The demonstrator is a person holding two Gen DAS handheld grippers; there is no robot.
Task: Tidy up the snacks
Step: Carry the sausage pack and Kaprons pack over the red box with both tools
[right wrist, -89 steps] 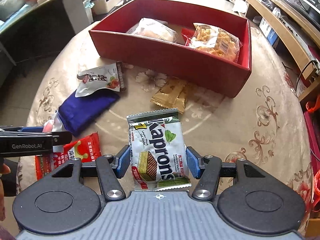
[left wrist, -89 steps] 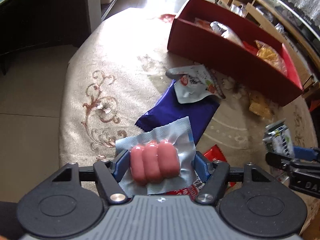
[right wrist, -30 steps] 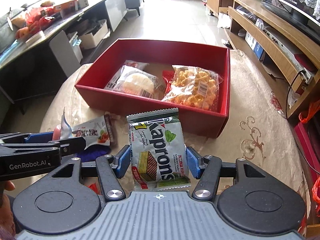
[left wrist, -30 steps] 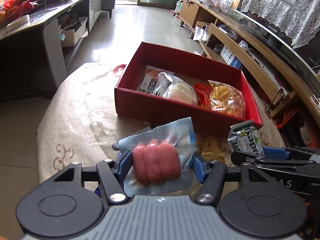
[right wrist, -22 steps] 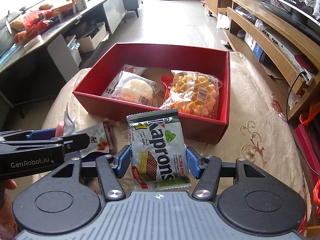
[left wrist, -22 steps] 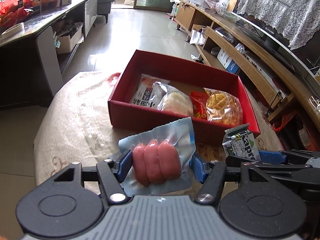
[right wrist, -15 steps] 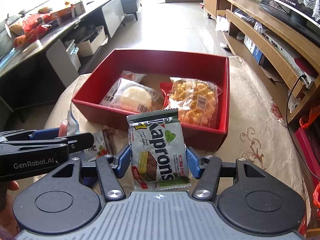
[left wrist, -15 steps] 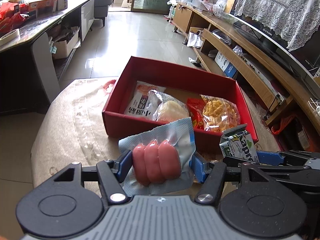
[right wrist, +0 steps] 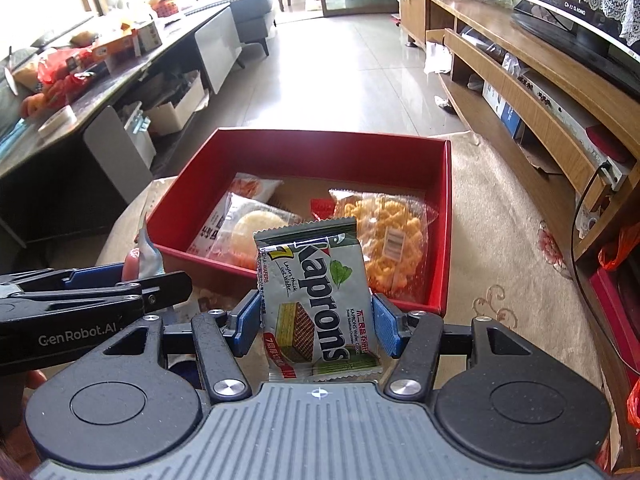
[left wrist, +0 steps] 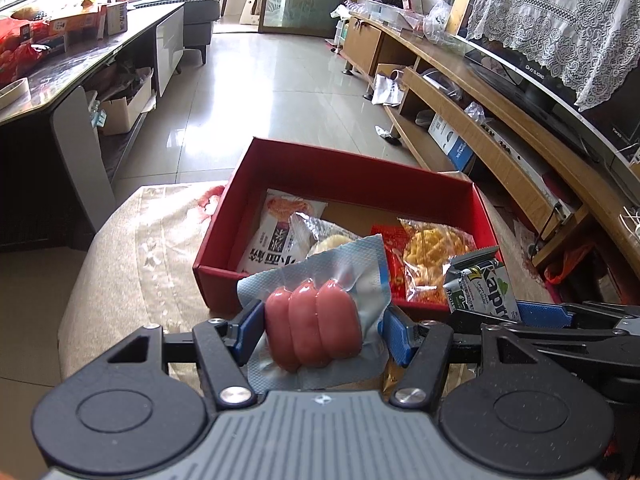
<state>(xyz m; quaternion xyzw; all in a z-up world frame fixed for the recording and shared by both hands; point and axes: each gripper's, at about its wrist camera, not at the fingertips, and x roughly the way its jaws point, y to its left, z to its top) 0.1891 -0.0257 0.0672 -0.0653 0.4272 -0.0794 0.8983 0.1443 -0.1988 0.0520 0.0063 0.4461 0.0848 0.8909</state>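
Both hand-held grippers, left (left wrist: 320,336) and right (right wrist: 316,322), apparently level, gripping snacks.

Both tools look the same. The left gripper (left wrist: 320,334) has blue pads (left wrist: 249,330), black arms with silver screws, two round black discs and a grey ribbed body. The right gripper (right wrist: 318,322) matches; the left gripper's side reads "GenRobot.AI".

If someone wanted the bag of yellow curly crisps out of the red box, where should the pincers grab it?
Probably from above, at the crimped top seam of the yellow crisp bag. It lies flat in the red box, whose right wall blocks a sideways approach, and pinching the puffed middle would likely crush the crisps.
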